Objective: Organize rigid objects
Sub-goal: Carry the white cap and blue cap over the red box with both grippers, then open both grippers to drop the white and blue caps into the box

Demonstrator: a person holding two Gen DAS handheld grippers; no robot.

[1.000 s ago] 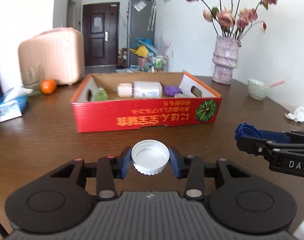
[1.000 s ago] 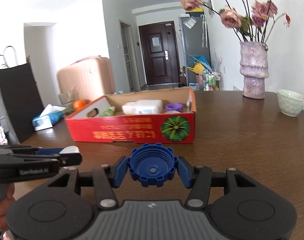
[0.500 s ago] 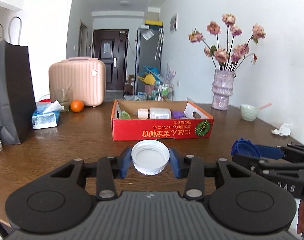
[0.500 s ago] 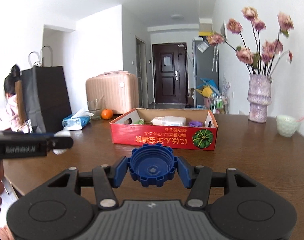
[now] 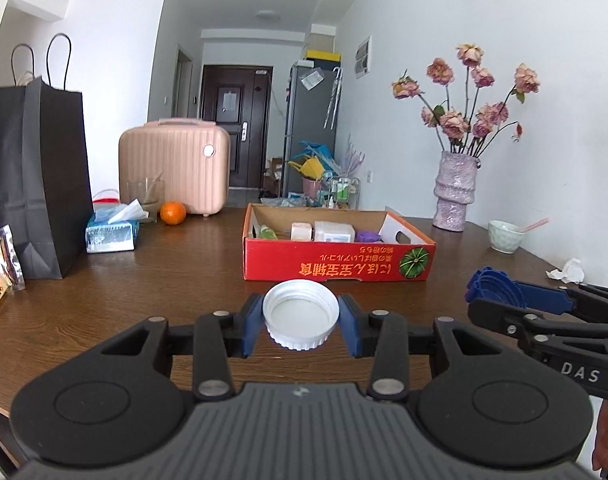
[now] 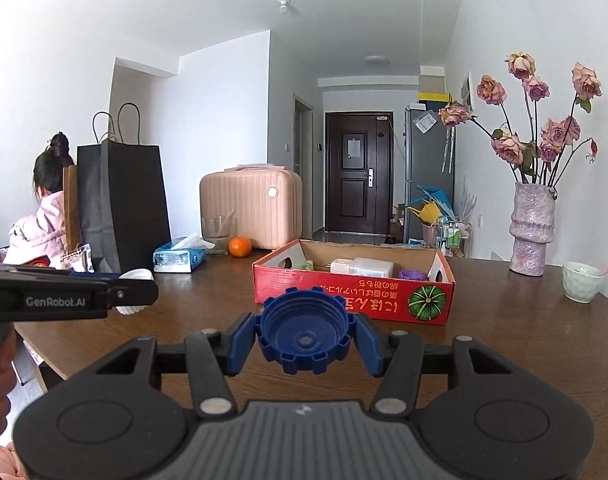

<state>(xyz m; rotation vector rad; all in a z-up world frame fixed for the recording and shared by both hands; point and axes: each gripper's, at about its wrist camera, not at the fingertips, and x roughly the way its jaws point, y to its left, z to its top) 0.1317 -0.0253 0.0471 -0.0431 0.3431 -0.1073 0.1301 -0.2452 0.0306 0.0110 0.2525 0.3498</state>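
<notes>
White plastic, a round bottle cap, is clamped between the blue pads of the left gripper, its hollow side turned toward the camera, so that the ridged rim is pinched on two opposite sides and cannot roll out. A blue notched cap, wider and with a toothed edge, is gripped in the same way by the right gripper, its open side also shown. Both tools are held side by side above a dark wooden table, each seen at the edge of the other's view, and both are aimed slightly downward. Straight ahead of the two tools, a little way off on the table, a shallow red cardboard box is placed with its top open; a few small bottles and a purple lid are already lying inside, which suggests it is being used as the collecting place for loose hard items. The caps are judged to be on their way into it. Beyond the left tool and to its left, a tissue pack, an orange, a pink case and a black paper bag are seen. To the right of the box, a vase of dried roses and a small bowl are set.
</notes>
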